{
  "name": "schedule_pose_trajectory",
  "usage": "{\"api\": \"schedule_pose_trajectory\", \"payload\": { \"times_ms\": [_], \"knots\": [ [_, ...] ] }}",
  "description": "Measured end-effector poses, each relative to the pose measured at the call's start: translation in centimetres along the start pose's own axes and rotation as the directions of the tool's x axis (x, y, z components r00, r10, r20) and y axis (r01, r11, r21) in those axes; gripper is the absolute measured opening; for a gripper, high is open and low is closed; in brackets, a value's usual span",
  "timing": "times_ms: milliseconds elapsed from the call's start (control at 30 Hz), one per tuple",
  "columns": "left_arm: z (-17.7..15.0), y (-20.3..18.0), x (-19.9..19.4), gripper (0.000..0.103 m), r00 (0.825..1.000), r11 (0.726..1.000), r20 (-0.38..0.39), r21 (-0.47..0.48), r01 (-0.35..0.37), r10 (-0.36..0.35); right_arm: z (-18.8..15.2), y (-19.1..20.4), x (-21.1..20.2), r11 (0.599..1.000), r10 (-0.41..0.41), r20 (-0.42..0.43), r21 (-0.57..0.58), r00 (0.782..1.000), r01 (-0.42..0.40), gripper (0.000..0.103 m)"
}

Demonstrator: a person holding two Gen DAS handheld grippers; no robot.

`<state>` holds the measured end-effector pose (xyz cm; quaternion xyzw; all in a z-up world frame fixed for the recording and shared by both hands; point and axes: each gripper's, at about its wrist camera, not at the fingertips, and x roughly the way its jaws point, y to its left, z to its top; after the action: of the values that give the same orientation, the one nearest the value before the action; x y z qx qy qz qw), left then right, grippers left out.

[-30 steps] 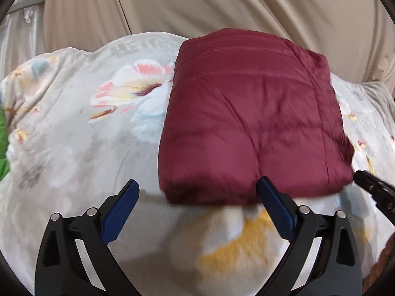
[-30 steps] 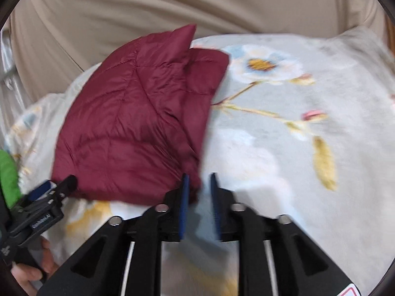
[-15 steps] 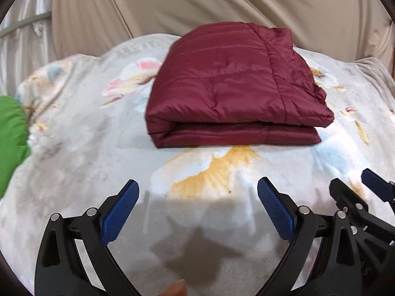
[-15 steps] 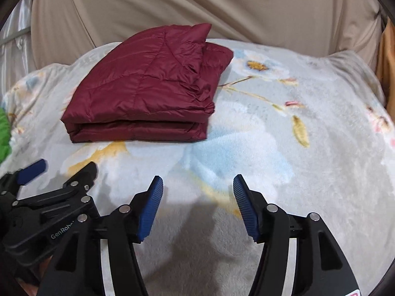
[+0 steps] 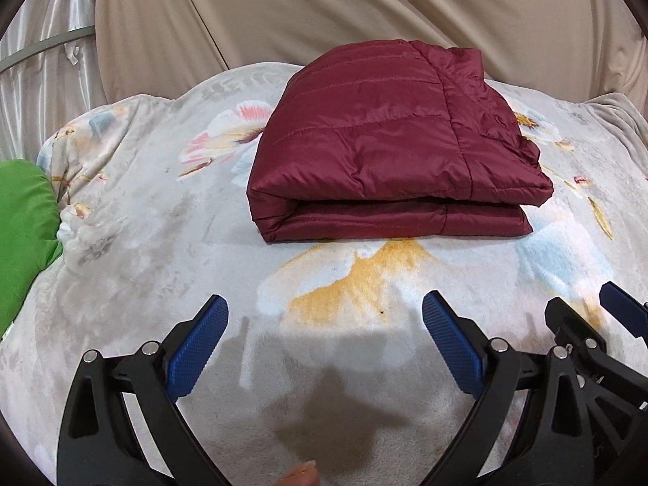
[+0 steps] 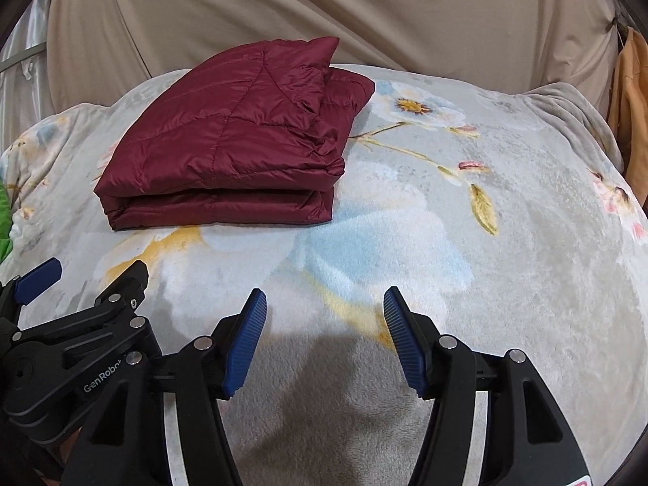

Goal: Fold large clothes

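my left gripper [image 5: 324,348] and my right gripper [image 6: 324,340] both hang over the blanket [image 5: 162,243], side by side, their blue pads spread apart with nothing between them. neither touches anything.

the dark red quilted jacket [image 5: 389,141] lies ahead of both, well apart from the pads, folded into a thick, roughly square bundle with two layers showing along its near edge. from my right camera the far corner pokes up a little and the right side looks rumpled.

my judgement: the folding looks done or nearly so. to finish it well, i would keep both grippers clear of the bundle so the puffy, slippery fabric is not dragged open, and at most press down the raised corner gently from above. a sideways nudge could slide the top layer off the lower one.

the surface is a soft, plush blanket in pale grey with large printed flowers in yellow, blue and pink. a bright green cloth [image 5: 20,235] sits at its left edge. behind hangs a beige curtain [image 5: 364,8], and an orange garment [image 6: 632,93] hangs at the far right.
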<state>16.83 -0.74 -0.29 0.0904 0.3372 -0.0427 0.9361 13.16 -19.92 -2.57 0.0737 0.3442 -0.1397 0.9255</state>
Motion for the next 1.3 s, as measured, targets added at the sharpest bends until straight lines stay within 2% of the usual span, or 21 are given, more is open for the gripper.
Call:
{"api": "schedule_pose_trajectory", "payload": {
  "times_ms": [467, 800, 1000, 1133, 1300],
  "knots": [
    [-0.10, -0.34, 0.39, 0.094, 1.000, 1.000, -0.013, 0.002, -0.013, 0.013, -0.19, 0.41, 0.43, 1.000, -0.006, -0.022, 0.018, 1.000, 0.006, 0.059],
    [-0.29, -0.02, 0.55, 0.098, 1.000, 1.000, -0.027, -0.014, -0.004, 0.004, -0.22, 0.36, 0.67, 1.000, -0.008, -0.027, 0.022, 1.000, 0.008, 0.059],
    [-0.36, -0.02, 0.33, 0.098, 0.999, 1.000, -0.013, -0.010, -0.029, 0.029, -0.24, 0.41, 0.70, 1.000, -0.011, -0.025, 0.022, 1.000, 0.011, 0.059],
    [-0.34, 0.37, 0.51, 0.098, 1.000, 1.000, -0.021, -0.024, 0.004, -0.005, -0.29, 0.38, 0.67, 1.000, -0.014, -0.022, 0.022, 1.000, 0.014, 0.059],
    [-0.34, 0.33, 0.43, 0.098, 1.000, 1.000, -0.016, -0.029, 0.007, -0.007, -0.25, 0.35, 0.60, 1.000, -0.017, -0.014, 0.014, 1.000, 0.018, 0.059]
  ]
}}
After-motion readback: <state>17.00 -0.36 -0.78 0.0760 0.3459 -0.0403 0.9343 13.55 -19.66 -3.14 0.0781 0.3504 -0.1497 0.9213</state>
